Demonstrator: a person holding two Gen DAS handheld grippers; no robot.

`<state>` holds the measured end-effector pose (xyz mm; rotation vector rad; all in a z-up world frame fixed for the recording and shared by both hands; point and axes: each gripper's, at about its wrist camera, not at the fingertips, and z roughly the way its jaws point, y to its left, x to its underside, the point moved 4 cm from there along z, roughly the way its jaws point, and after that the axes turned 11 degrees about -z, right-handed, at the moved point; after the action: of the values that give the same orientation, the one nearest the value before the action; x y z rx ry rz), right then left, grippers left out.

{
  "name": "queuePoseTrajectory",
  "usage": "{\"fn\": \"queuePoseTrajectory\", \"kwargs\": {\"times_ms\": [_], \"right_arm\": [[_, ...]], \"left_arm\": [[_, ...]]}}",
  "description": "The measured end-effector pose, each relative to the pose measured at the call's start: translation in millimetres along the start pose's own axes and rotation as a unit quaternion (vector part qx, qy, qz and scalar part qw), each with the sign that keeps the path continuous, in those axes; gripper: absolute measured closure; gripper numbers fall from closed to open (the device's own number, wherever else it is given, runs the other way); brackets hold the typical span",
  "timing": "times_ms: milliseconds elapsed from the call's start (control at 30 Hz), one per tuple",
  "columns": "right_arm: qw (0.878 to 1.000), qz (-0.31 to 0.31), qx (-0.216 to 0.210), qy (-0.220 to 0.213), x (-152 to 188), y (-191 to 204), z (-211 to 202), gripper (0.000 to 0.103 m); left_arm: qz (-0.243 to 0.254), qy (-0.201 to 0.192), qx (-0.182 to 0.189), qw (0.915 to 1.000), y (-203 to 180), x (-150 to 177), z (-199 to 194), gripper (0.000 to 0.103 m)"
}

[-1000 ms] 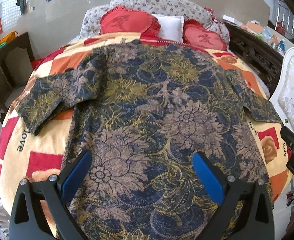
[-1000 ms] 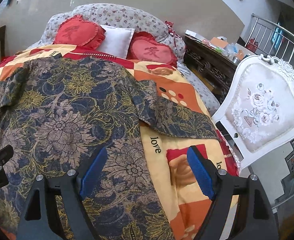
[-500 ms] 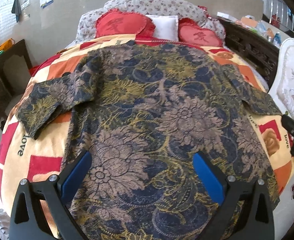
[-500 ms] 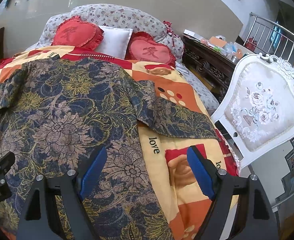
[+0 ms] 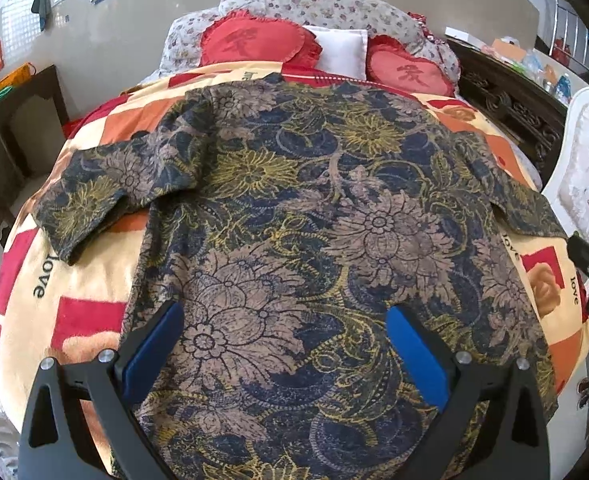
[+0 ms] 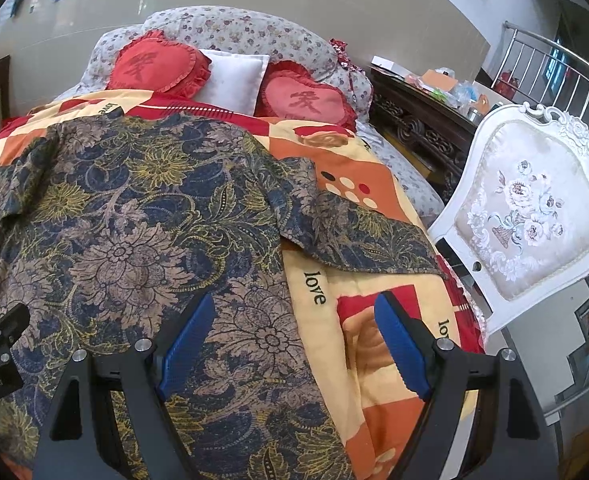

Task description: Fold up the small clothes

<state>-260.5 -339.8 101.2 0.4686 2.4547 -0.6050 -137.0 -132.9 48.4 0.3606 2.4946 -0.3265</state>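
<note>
A navy, tan and gold floral shirt (image 5: 294, 216) lies spread flat, both short sleeves out to the sides, on the orange, red and cream blanket (image 5: 74, 292) that covers the bed. From my left gripper (image 5: 284, 344) I look along blue-padded fingers (image 5: 154, 346) held wide apart above the shirt's lower body, with nothing between them. My right gripper (image 6: 294, 348) is likewise spread and empty, poised over the shirt's right side edge: its left pad (image 6: 186, 350) sits over the patterned cloth, its right pad over the bare blanket near the printed word "love" (image 6: 314, 287). The right sleeve (image 6: 366, 236) reaches toward the bed's edge, near a white carved chair (image 6: 534, 216) with a floral upholstered back. At the head of the bed, two red heart-shaped cushions (image 5: 256, 42) flank a small white pillow (image 5: 342, 50) against a flowered bolster (image 6: 246, 36). A dark carved sideboard (image 6: 418, 120) cluttered with small items stands beyond the chair.
</note>
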Motion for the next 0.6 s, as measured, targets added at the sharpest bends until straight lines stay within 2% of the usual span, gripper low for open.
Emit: {"fn": "queuePoseTrajectory", "kwargs": {"times_ms": [400, 600], "right_arm": [[1.0, -0.005, -0.005, 0.001, -3, 7, 2, 0.011], [1.0, -0.007, -0.009, 0.005, -6, 11, 8, 0.011]], "left_arm": [[0.003, -0.011, -0.005, 0.9999, 1, 0, -1, 0.0], [-0.007, -0.004, -0.001, 1.0, 7, -2, 7, 0.0]]}}
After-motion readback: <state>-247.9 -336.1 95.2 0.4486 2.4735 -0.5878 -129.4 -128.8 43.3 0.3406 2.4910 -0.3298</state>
